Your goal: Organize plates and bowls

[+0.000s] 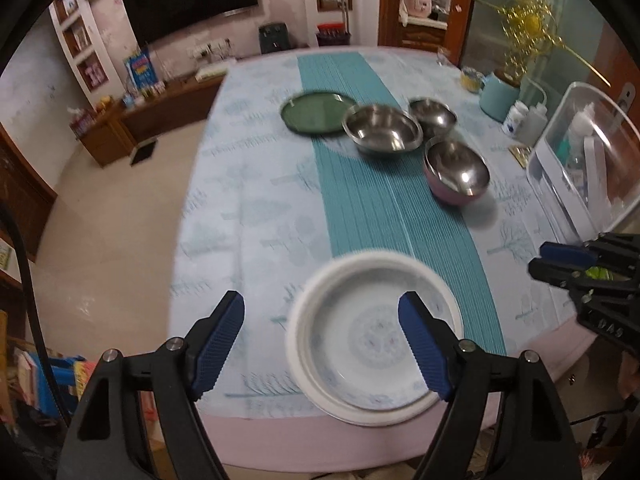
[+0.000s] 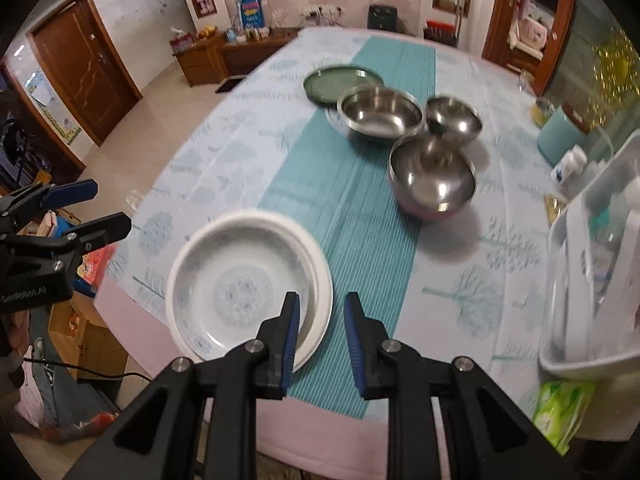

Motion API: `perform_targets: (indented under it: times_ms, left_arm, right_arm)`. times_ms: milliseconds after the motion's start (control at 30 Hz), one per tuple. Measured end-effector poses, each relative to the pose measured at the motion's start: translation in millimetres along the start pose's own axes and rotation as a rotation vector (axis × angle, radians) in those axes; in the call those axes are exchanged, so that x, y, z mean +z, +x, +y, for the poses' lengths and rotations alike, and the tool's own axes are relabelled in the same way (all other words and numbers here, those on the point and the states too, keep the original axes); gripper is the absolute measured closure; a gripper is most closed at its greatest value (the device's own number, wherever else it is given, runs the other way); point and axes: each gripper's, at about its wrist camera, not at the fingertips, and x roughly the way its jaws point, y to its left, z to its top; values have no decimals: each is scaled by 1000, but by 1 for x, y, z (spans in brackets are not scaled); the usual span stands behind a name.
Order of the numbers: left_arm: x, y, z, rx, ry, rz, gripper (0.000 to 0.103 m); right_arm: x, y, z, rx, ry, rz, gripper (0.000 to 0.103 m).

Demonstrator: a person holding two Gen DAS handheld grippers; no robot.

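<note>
Two stacked white plates, the top one with a blue pattern, sit at the table's near edge. My left gripper is open wide above them, empty. My right gripper is open, its left finger over the plates' right rim, nothing held. A green plate lies far on the teal runner. A wide steel bowl, a small steel bowl and a pink-bottomed steel bowl stand near it.
A clear plastic bin with bottles stands at the table's right. A teal kettle and small bottles are behind it. A green tissue pack lies near the right front edge. Floor and clutter lie left of the table.
</note>
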Motion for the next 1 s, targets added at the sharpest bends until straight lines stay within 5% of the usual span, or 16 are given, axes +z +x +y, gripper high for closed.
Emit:
perform_targets:
  times_ms: [200,333,433,767,1000]
  left_arm:
    - [50,-26,28,56,-4,-45,21]
    - [94,-26,50,80,-10,-58,21]
    - [130,-11,66,81,-26,-58,21]
    - [254,137,117,37,-86,48,21]
    - [294,263,130,-49,-144,132,21]
  right_arm:
    - [57,-38,-12,7,16,-98,80]
    - [106,-58,-21,2,40,-161,63]
    - [151,-62,-31,-18,70,-198,60]
    - [273,26,-80,6,176,-100,60]
    - [321,123,-119,26,226,-7,60]
